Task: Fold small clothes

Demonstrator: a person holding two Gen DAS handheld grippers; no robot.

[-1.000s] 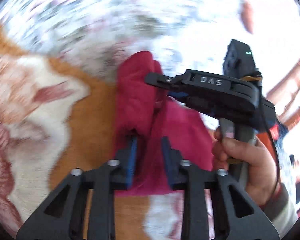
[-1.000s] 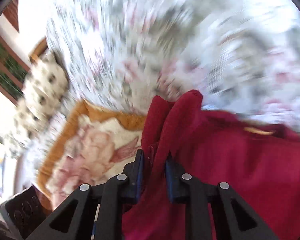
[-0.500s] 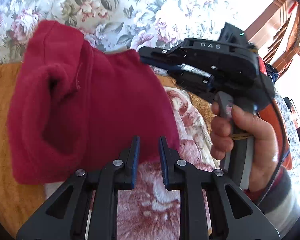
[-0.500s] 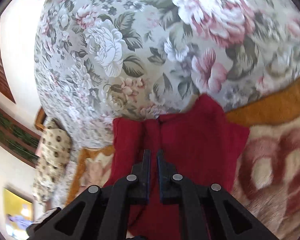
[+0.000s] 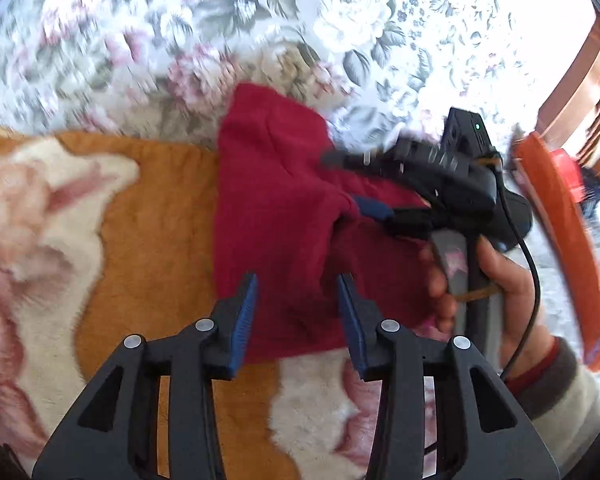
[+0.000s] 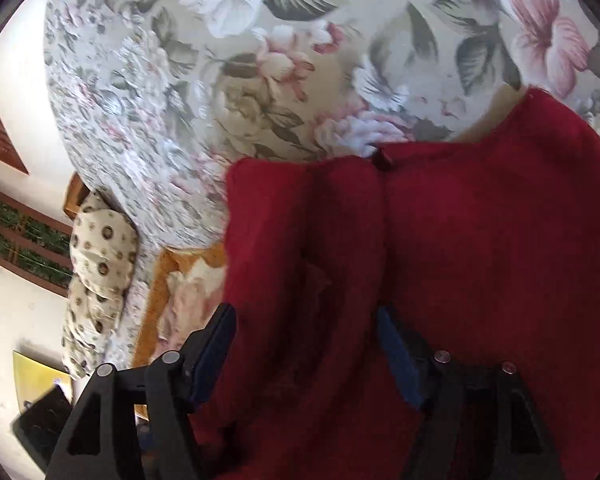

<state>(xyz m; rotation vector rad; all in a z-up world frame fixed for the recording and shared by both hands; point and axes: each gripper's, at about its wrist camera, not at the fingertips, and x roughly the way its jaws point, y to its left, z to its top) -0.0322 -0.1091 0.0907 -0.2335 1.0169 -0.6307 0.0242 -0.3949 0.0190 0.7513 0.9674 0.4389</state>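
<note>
A small dark red fleece garment [image 5: 284, 216] lies crumpled on the orange and white blanket [image 5: 152, 216]. My left gripper [image 5: 296, 312] is open, its jaws spread just above the garment's near edge and holding nothing. In the left wrist view my right gripper [image 5: 350, 184] reaches in from the right over the garment with its jaws apart. In the right wrist view the garment [image 6: 480, 248] fills the lower right and a fold of it bulges between the spread jaws of my right gripper [image 6: 304, 344], which is open.
A floral sheet [image 5: 260, 32] covers the bed beyond the blanket. An orange object [image 5: 556, 240] stands at the right. A spotted pillow [image 6: 100, 264] lies at the bed's far left, beside a wooden frame and a white wall.
Both grippers were shut on the red garment and held it up; now both have opened and the garment has dropped onto the blanket.
</note>
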